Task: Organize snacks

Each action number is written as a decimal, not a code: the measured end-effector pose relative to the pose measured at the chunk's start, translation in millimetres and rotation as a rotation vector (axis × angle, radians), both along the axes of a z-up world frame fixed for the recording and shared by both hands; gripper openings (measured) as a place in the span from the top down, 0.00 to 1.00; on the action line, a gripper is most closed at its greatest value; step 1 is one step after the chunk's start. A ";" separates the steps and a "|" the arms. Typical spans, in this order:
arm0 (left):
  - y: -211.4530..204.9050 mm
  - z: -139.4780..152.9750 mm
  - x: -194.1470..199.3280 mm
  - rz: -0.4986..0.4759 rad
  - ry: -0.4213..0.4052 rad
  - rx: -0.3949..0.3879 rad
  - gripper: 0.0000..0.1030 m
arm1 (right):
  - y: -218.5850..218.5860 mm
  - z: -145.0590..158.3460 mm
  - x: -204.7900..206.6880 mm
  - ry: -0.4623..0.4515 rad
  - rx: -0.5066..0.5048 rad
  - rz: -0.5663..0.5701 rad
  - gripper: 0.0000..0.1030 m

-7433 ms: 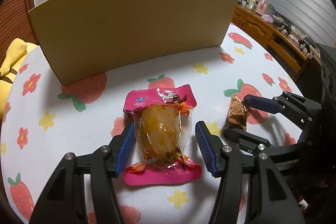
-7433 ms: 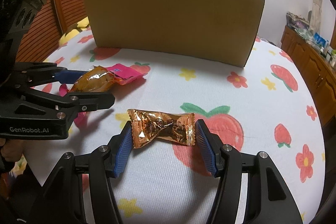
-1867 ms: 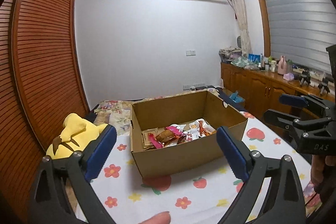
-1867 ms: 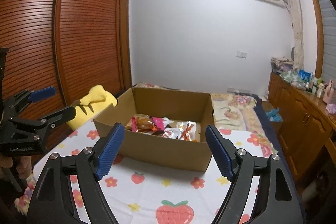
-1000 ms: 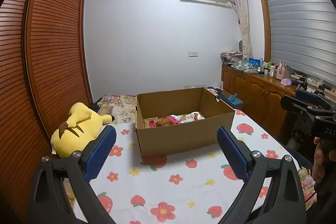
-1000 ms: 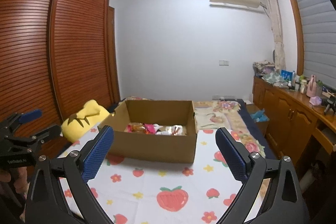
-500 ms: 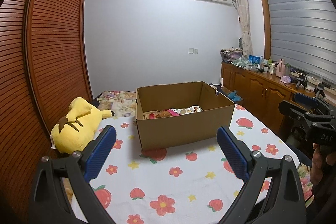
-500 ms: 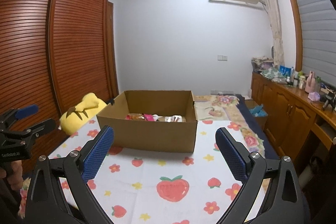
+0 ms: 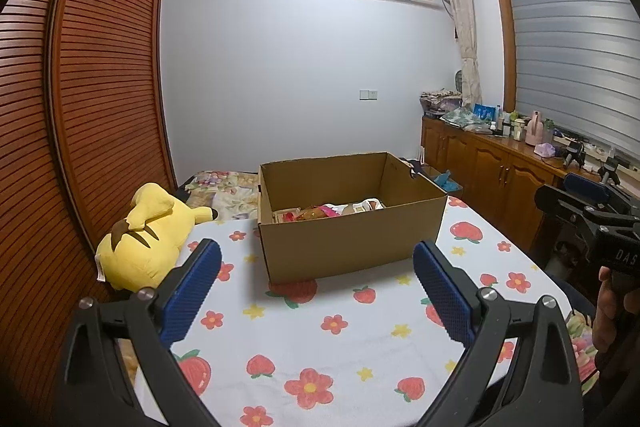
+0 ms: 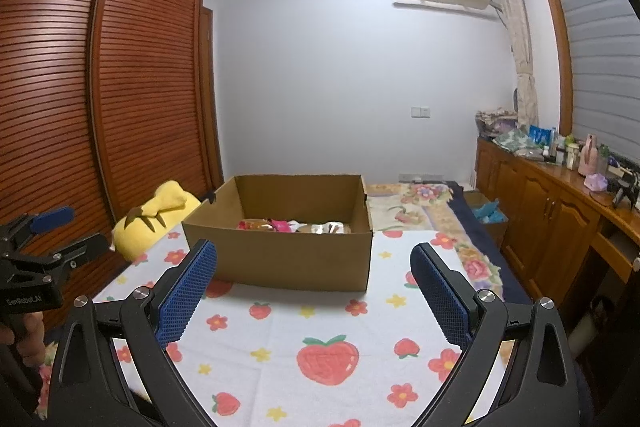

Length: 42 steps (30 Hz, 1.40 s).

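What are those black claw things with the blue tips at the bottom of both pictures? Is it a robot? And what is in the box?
It is not a robot. A person holds a pinching tool in each hand, and a small camera on each tool looks out along its two fingers. One picture comes from the left gripper, the other from the right gripper. The blue parts are its soft finger pads. Both grippers are open and hold nothing. In front of them is a table with a strawberry and flower tablecloth. On it stands an open cardboard box with snack packets inside. A yellow plush toy lies to the left of the box.
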<state>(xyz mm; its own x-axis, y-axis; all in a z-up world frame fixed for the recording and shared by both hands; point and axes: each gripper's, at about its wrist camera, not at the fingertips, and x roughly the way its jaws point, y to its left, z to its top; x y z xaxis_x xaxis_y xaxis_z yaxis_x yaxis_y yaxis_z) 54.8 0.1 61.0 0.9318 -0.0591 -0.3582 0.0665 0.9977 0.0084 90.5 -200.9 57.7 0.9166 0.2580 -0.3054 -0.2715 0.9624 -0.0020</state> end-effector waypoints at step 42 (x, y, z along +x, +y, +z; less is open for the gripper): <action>1.0 1.6 -5.6 0.005 -0.016 0.000 0.05 | -2.0 0.7 -2.4 -0.007 0.003 -0.001 0.04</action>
